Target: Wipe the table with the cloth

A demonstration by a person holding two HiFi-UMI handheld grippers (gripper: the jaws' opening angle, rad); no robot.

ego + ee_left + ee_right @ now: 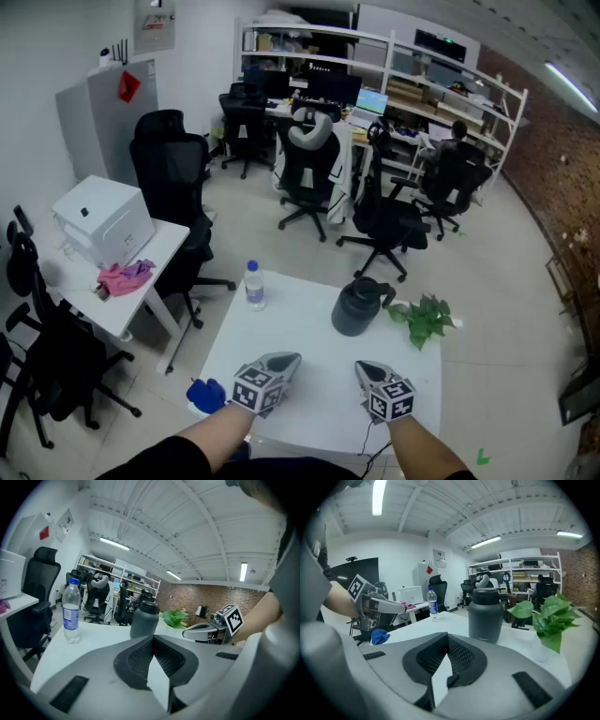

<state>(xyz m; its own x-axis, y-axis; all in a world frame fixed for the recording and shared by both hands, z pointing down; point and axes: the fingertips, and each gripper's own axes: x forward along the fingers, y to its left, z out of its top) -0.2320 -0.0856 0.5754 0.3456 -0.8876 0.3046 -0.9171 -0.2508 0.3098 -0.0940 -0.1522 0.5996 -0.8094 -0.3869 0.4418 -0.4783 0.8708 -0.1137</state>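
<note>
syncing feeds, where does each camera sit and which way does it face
Head view: on the person's head, looking steeply down at the table; both forearms, left gripper and right gripper show.
Left gripper view: rides the left gripper, faces across the table along its shut jaws; right gripper shows at right.
Right gripper view: rides the right gripper, faces the jug; left gripper shows at left.
Shared: bottle and jug in all three.

Head view: blue cloth point(202, 395) partly behind left gripper point(285, 359) cube; full outline n/a. Table point(309, 309) near edge covered by both forearms, which are cut off at btm edge. Water bottle point(254, 284) label too small to read. Right gripper view: plant point(551, 616) pot blurred, blends w/ tabletop.
</note>
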